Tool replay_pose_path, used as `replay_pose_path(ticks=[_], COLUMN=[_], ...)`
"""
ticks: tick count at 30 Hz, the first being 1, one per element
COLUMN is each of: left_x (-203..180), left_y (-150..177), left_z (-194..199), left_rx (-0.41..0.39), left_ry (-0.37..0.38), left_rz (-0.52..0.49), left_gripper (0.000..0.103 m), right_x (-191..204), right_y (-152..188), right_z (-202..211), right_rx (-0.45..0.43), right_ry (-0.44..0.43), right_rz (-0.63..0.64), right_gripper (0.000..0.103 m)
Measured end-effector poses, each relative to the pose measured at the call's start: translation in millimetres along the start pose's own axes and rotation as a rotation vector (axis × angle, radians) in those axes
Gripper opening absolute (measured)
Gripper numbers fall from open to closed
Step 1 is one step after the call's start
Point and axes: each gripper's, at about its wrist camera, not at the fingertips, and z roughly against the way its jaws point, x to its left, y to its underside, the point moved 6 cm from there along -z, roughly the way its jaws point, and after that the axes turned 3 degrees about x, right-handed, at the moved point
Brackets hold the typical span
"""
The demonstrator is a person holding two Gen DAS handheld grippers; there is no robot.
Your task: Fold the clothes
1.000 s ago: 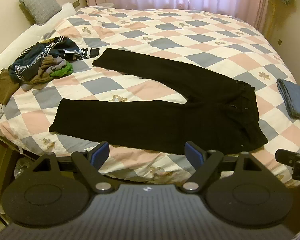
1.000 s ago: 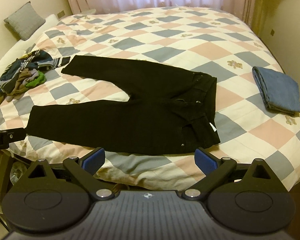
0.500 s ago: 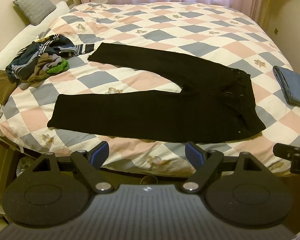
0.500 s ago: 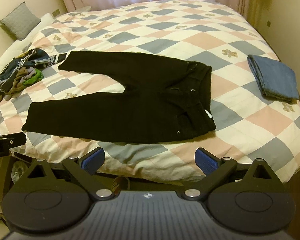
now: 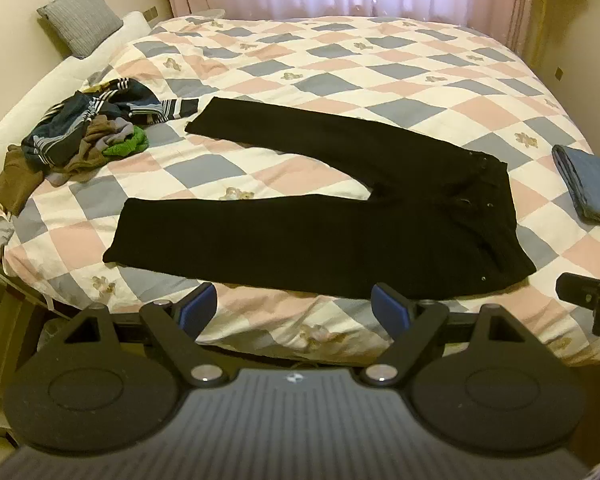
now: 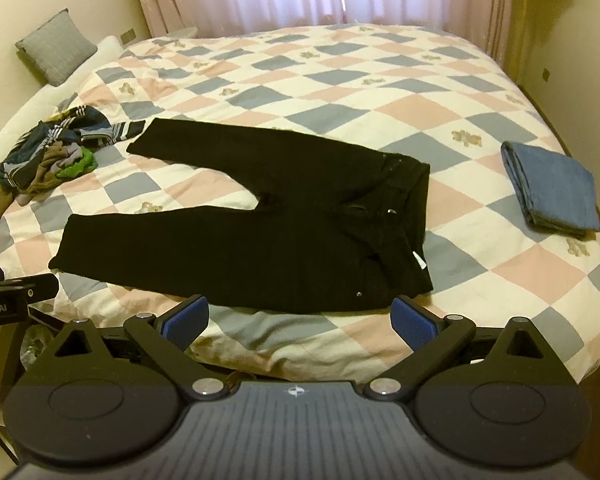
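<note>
**Black trousers lying flat, both grippers empty**

Black trousers (image 5: 340, 220) are lying spread on the checked bed (image 5: 380, 80), legs pointing left. Crumpled clothes pile (image 5: 88, 132) is sitting near the hems; folded blue jeans (image 6: 552, 188) are resting well apart, right. Left gripper (image 5: 294, 312) and right gripper (image 6: 300, 320) are hovering at the bed's near edge, jaws spread wide.

Black left gripper (image 5: 294, 311) and right gripper (image 6: 299, 319): blue ribbed pads (image 6: 414, 322) on angled fingers, silver pivot screws, round discs flanking ridged grey body, small white emblem at centre.
</note>
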Motion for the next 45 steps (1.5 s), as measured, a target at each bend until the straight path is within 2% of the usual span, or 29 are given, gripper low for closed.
replay_pose_path(ticks=[12, 14, 15, 20, 26, 32, 35, 40, 45], left_x=[-0.4, 0.1, 1.3, 6.2, 24.1, 50.8, 64.4, 80.7, 82.5], left_y=[-26.9, -33.0, -37.9, -63.6, -106.9, -157.1, -179.7, -203.9, -229.9], left_z=[-17.9, -22.9, -26.7, -46.9, -91.3, -150.2, -189.6, -271.9, -367.1], left_rx=[-0.015, -0.018, -0.023, -0.045, -0.009, 0.043, 0.065, 0.127, 0.158], left_ry=[-0.006, -0.002, -0.001, 0.001, 0.015, 0.024, 0.051, 0.140, 0.195], left_rz=[-0.026, -0.033, -0.036, -0.059, -0.071, -0.105, -0.154, -0.266, -0.408], left_gripper=[0.082, 0.086, 0.090, 0.091, 0.091, 0.091, 0.091, 0.086, 0.086], right_x=[-3.3, -1.2, 0.2, 6.4, 16.4, 27.3, 24.4, 12.6, -1.4], right_y=[-18.9, -23.3, -26.0, -45.6, -83.1, -121.7, -137.1, -142.1, -138.2], right_z=[-9.0, -15.0, -18.5, -39.8, -77.3, -128.8, -158.9, -211.3, -262.1], right_rx=[-0.022, -0.020, -0.017, -0.002, 0.027, 0.089, 0.126, 0.181, 0.143], right_ry=[0.003, 0.007, 0.009, 0.022, 0.036, 0.050, 0.070, 0.057, -0.022], right_rz=[-0.017, -0.021, -0.023, -0.028, -0.050, -0.116, -0.169, -0.273, -0.425], right_gripper=[0.100, 0.100, 0.100, 0.100, 0.101, 0.101, 0.101, 0.100, 0.088])
